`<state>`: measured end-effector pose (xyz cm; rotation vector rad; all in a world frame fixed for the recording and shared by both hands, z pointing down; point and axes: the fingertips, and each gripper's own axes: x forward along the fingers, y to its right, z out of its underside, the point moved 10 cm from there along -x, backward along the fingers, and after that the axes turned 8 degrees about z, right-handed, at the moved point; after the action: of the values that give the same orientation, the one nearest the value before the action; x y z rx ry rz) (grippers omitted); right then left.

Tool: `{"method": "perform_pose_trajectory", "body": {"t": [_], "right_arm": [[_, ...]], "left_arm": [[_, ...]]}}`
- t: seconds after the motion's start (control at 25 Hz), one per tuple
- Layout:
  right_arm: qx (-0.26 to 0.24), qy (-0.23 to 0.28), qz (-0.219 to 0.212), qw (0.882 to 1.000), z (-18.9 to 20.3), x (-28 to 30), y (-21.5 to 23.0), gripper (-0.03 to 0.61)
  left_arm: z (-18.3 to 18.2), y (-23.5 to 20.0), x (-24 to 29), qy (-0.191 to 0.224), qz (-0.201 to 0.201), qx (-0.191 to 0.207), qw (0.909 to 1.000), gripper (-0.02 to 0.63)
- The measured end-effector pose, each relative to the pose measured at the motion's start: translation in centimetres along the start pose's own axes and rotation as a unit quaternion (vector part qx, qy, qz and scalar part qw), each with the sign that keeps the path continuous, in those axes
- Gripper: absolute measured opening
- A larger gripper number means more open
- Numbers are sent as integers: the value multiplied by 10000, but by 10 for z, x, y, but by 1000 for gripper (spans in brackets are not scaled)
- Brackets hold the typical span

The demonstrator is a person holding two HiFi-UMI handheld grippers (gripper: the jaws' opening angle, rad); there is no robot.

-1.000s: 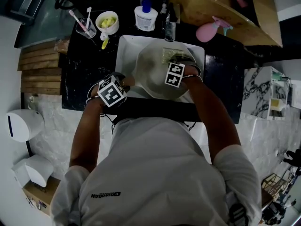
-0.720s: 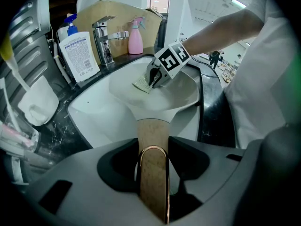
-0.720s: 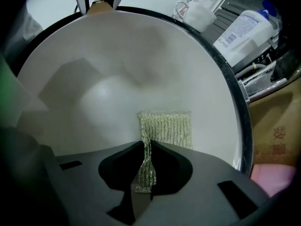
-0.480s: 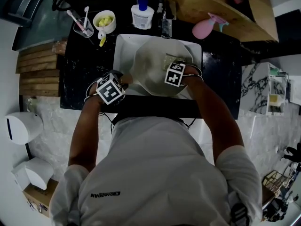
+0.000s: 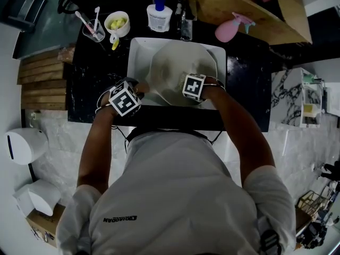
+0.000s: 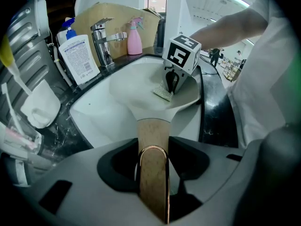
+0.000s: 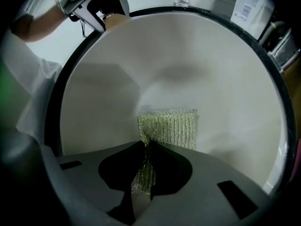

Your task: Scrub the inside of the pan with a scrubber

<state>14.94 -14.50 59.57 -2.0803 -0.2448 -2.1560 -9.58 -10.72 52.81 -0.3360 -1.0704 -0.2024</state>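
A pale round pan (image 5: 170,70) lies tilted in the white sink (image 5: 136,51). Its wooden handle (image 6: 153,142) runs back between the jaws of my left gripper (image 6: 153,173), which is shut on it at the pan's near left (image 5: 137,93). My right gripper (image 7: 143,173) is shut on a greenish mesh scrubber (image 7: 171,126) whose free part lies flat against the pan's inner surface (image 7: 188,55). The left gripper view shows the right gripper (image 6: 172,86) standing on the scrubber (image 6: 162,93) inside the pan (image 6: 134,86). In the head view the marker cube hides the scrubber.
Behind the sink stand a chrome faucet (image 6: 104,37), a white pump bottle (image 6: 80,55) and a pink spray bottle (image 6: 135,36). On the black counter (image 5: 90,73) at the left are a cup with toothbrushes (image 5: 94,30) and a white bowl (image 5: 118,23).
My right gripper has slid the scrubber from the pan's far right toward its near middle. The left gripper keeps its hold on the handle, nearly still.
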Motion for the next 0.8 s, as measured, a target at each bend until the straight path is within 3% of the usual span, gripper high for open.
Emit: {"method": "perform_pose_trajectory", "body": {"t": [0.56, 0.68, 0.8], "right_arm": [[622, 75, -1072, 9923, -11, 2, -11, 71], [678, 119, -1063, 9919, -12, -1, -12, 71], [905, 355, -721, 9927, -12, -12, -14, 71]], "left_arm": [[1, 0, 1, 0, -24, 49, 10000, 199], [0, 1, -1, 4, -77, 88, 9999, 199], [1, 0, 2, 12, -137, 127, 9998, 199]]}}
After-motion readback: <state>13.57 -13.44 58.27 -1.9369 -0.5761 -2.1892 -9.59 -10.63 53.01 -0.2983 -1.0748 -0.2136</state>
